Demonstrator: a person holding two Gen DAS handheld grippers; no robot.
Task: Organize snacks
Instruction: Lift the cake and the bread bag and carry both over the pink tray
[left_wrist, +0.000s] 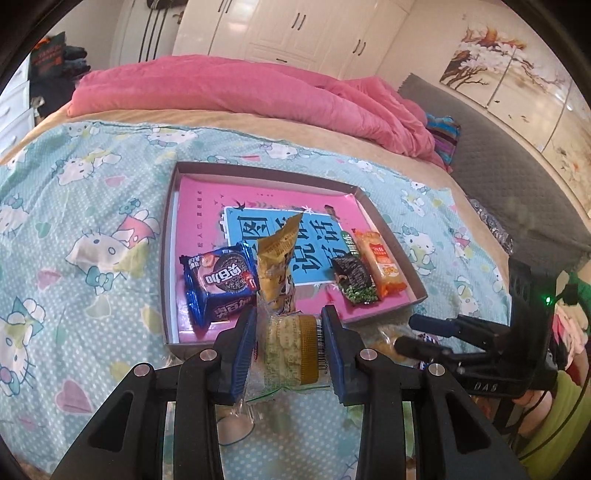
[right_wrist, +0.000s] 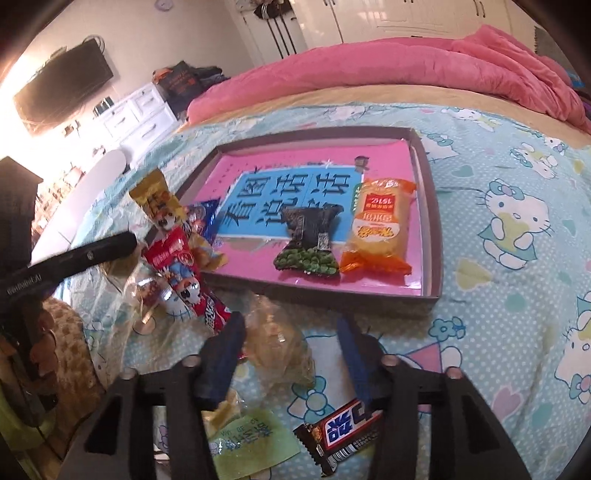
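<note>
A bed (left_wrist: 92, 206) covered with a pale blue cartoon-cat sheet fills both views, with a pink quilt (left_wrist: 258, 92) heaped along its far edge. In the middle of the bed lies a shallow cardboard box (left_wrist: 168, 236) with a pink and blue printed sheet inside.

Four snacks already lie along the box's near edge. A blue cookie packet (left_wrist: 218, 280) sits by the near left corner, with a yellow snack pouch (left_wrist: 275, 262) just beside it. Towards the near right corner are a black and green pea packet (right_wrist: 308, 240) and, touching its right side, an orange cracker packet (right_wrist: 380, 225).

On the bed in front of the box, loose snacks wait: a red wrapped bar (right_wrist: 184, 273), a clear bag of pale snacks (right_wrist: 280, 347), a green sachet (right_wrist: 251, 439) and a dark chocolate bar (right_wrist: 340, 432).

The left tongs (left_wrist: 290, 347) pinch a clear-wrapped packet of pale biscuits with a gold band (left_wrist: 291, 347), holding it just above the box's near edge, between the cookie packet and the pea packet. The right tongs (right_wrist: 291, 350) are spread, with the clear bag of pale snacks lying between their tips; the pads do not appear to press on it.

The step in hand seems to be carrying the biscuit packet into the box. The next move likely calls for lowering it into the free gap on the pink sheet and releasing it without nudging the yellow pouch.
</note>
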